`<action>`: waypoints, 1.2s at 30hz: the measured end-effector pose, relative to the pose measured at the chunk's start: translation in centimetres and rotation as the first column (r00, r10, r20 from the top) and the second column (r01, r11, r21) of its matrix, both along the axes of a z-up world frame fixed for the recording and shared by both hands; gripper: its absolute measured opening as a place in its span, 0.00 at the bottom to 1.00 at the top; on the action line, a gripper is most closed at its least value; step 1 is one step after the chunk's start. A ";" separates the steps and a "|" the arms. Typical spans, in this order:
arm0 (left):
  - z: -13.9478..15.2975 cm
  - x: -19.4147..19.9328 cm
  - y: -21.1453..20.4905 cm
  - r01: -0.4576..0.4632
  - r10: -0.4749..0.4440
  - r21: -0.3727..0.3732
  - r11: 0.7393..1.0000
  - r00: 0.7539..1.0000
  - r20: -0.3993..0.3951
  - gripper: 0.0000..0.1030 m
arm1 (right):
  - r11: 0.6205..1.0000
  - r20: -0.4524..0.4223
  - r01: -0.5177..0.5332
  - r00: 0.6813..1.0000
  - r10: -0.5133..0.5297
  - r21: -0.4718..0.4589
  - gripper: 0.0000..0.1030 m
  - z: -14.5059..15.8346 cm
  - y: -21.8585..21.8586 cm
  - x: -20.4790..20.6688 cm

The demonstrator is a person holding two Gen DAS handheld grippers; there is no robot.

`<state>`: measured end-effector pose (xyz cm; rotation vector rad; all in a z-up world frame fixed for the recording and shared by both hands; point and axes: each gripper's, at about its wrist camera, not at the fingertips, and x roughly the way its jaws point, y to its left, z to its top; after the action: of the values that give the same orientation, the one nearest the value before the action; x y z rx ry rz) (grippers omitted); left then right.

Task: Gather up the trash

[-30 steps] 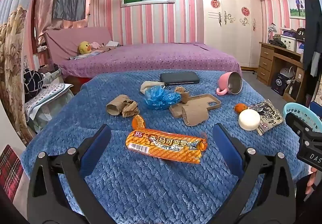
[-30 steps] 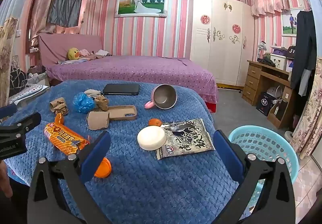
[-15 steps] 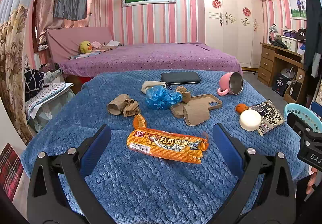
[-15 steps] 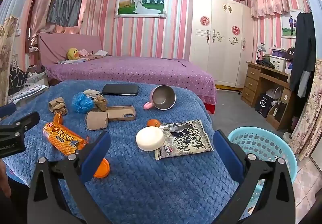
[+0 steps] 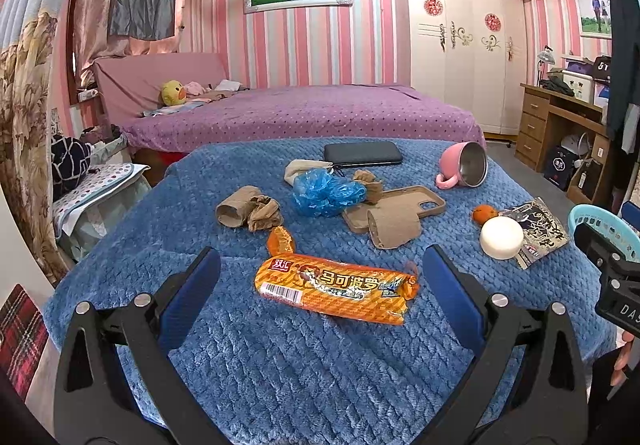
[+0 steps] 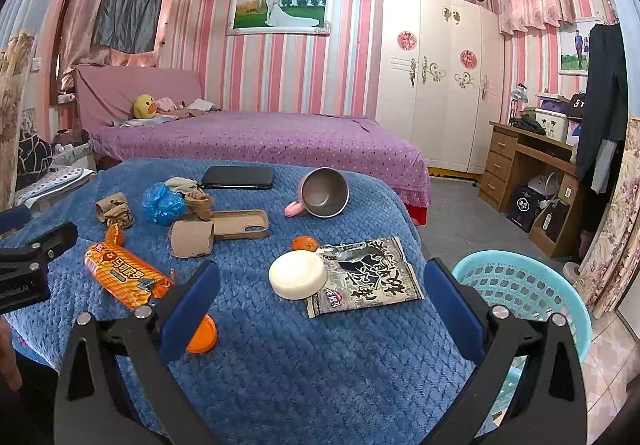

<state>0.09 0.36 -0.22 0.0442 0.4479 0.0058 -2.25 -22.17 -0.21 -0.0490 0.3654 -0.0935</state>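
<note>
The left tongs (image 5: 320,281) stand wide open and empty, low over the blue quilted cover of the bench (image 5: 280,373), with the orange sausage wrapper (image 5: 335,288) lying flat just ahead, between the two blue pads. The right tongs (image 6: 320,287) are also spread wide and hold nothing; ahead of them lie the black-and-white snack packet (image 6: 366,277) and a white round disc (image 6: 297,274) that overlaps the packet's left edge. The light-blue basket (image 6: 524,281) stands off the right edge of the bench, presumably the place for the trash. Both wrappers look like thin, glossy film: very light, limp and probably slippery, so a pinch on a flat face would likely slide off. The orange wrapper seems best taken across its narrow width near the middle, or at its crimped, twisted end, where the film bunches. The plush cover should give under the pads and let them dig below an edge. The snack packet is probably easiest at its free right edge, away from the disc. A crumpled blue plastic bag (image 5: 326,192) and cardboard rolls (image 5: 234,210) lie farther back; these should crush easily and grip well.
</note>
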 end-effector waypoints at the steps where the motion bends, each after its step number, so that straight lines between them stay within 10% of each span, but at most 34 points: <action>1: 0.0 0.0 0.0 0.000 0.000 0.000 1.000 1.000 0.000 0.95 | 1.000 -0.001 0.000 1.000 0.000 0.000 0.96 -0.1 0.0 0.1; 36: 0.0 0.1 0.3 -0.010 0.010 0.003 1.000 1.000 0.004 0.95 | 1.000 -0.007 0.007 1.000 -0.007 0.004 0.96 -0.6 -0.3 0.4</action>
<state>0.22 0.69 -0.24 0.0453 0.4442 0.0162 -1.81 -22.43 -0.84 -0.0443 0.3729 -0.0994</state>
